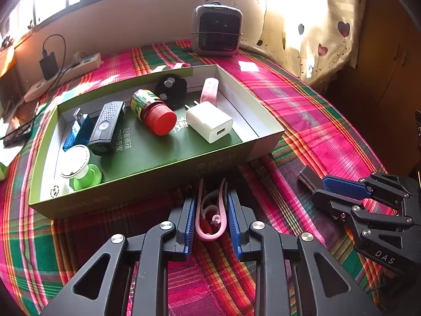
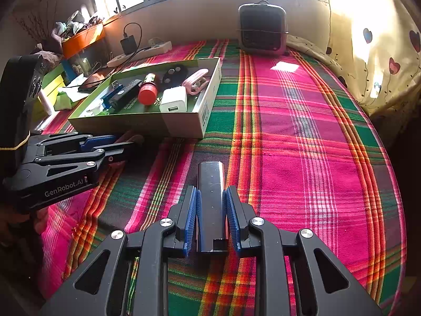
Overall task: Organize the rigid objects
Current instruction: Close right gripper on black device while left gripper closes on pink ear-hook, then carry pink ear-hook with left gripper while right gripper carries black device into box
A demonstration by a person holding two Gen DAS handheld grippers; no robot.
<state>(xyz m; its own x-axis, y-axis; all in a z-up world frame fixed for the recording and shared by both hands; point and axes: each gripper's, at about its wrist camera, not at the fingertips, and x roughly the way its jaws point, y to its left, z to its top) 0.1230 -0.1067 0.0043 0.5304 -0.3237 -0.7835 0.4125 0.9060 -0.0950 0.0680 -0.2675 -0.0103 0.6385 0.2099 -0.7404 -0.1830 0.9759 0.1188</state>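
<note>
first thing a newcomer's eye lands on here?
Probably the loud pink-green plaid cloth covering the whole table, then the green box at its left full of small items, the red-capped bottle standing out. Close up, each gripper straddles something: left gripper a pink clip, right gripper a dark metal bar.

Left gripper (image 1: 211, 212) low and level over the bed, jaws narrowed around a pink clip (image 1: 210, 216), blue pads just beside it, contact unclear. Right gripper (image 2: 211, 217) also low, pointing forward, jaws straddling a dark metallic bar (image 2: 211, 205), small gaps each side.
</note>
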